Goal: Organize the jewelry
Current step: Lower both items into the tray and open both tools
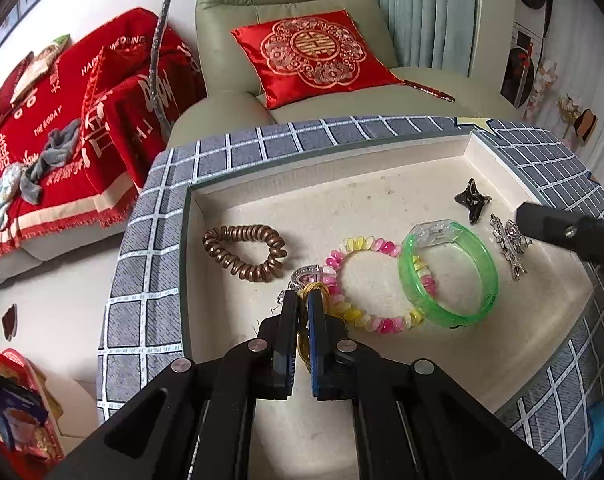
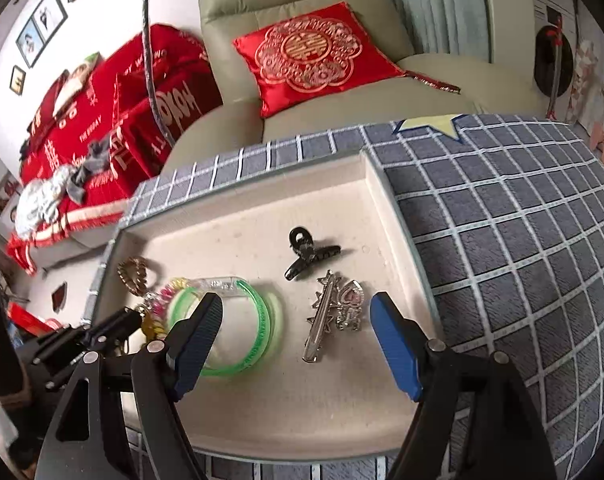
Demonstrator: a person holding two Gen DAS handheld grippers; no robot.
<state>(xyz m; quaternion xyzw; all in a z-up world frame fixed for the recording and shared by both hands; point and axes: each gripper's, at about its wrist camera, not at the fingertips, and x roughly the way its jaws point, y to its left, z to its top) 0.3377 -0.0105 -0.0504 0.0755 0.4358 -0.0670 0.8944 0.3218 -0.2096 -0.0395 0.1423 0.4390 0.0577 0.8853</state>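
A cream tray (image 1: pixel 381 184) (image 2: pixel 262 412) holds the jewelry. My left gripper (image 1: pixel 302 300) is shut on a yellow-gold cord piece (image 1: pixel 315 289) with a silver charm (image 1: pixel 303 276), low over the tray. Beside it lie a pink-and-yellow bead bracelet (image 1: pixel 365 280), a green bangle (image 1: pixel 449 276) (image 2: pixel 258 320), a brown spiral hair tie (image 1: pixel 244 252) (image 2: pixel 136 274), a black claw clip (image 1: pixel 471 199) (image 2: pixel 307 258) and silver hair clips (image 1: pixel 509 242) (image 2: pixel 333 312). My right gripper (image 2: pixel 296 312) is open and empty, its fingers either side of the silver clips.
The tray rests on a grey checked cloth (image 2: pixel 501 240) (image 1: pixel 150 264). Behind stands a green armchair (image 1: pixel 286 0) with a red cushion (image 1: pixel 313 56). A sofa with a red throw (image 1: pixel 62 128) is at the left. A grey cable (image 1: pixel 162 40) hangs down.
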